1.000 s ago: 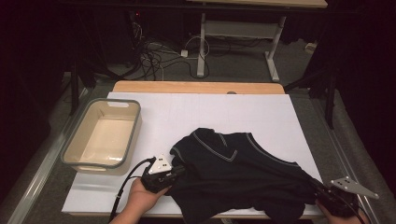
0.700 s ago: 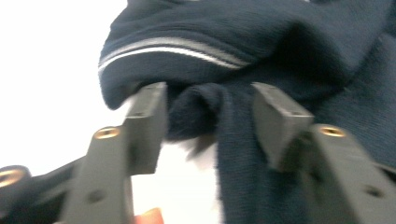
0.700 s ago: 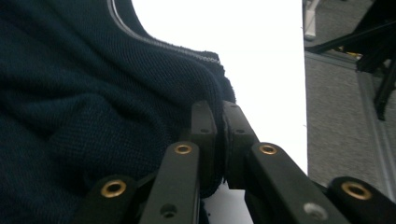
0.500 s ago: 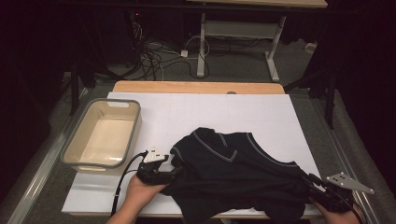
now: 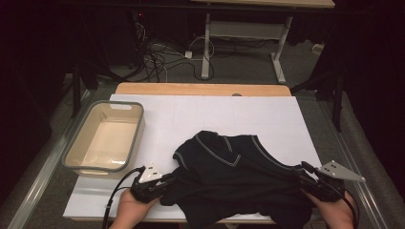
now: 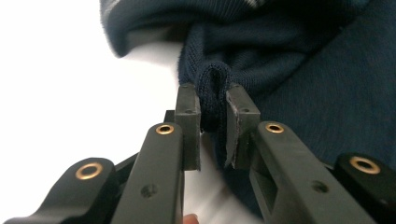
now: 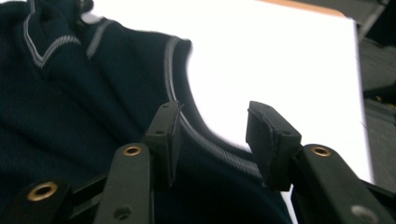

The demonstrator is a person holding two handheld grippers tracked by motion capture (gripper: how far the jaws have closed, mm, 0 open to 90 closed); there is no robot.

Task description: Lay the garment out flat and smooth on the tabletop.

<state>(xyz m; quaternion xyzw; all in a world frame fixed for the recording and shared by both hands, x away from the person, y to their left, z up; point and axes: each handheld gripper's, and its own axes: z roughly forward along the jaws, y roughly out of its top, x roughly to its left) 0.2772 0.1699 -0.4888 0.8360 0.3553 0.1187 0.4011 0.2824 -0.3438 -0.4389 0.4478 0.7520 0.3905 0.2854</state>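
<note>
A dark navy knit vest (image 5: pixel 239 176) with pale trim lies crumpled on the near half of the white table top (image 5: pixel 215 114). My left gripper (image 5: pixel 169 180) is at its left edge. In the left gripper view the left gripper (image 6: pixel 213 100) has just been closing, and its pads now pinch a raised fold of the vest (image 6: pixel 303 93). My right gripper (image 5: pixel 298 171) is at the vest's right corner. In the right gripper view the right gripper (image 7: pixel 217 126) has just been opening. Its jaws stand apart over the trimmed edge of the vest (image 7: pixel 84 93), and the pads do not press on it.
A grey-rimmed beige bin (image 5: pixel 105 138) stands at the table's left side, apart from the vest. White surface stretches behind the vest to a wooden strip (image 5: pixel 200 88) at the far edge. Metal rails flank the table, and cables lie on the floor beyond.
The left hand shifted slightly left and nearer the person at the vest's edge. The right hand moved inward and away from the front edge, onto the vest's right corner.
</note>
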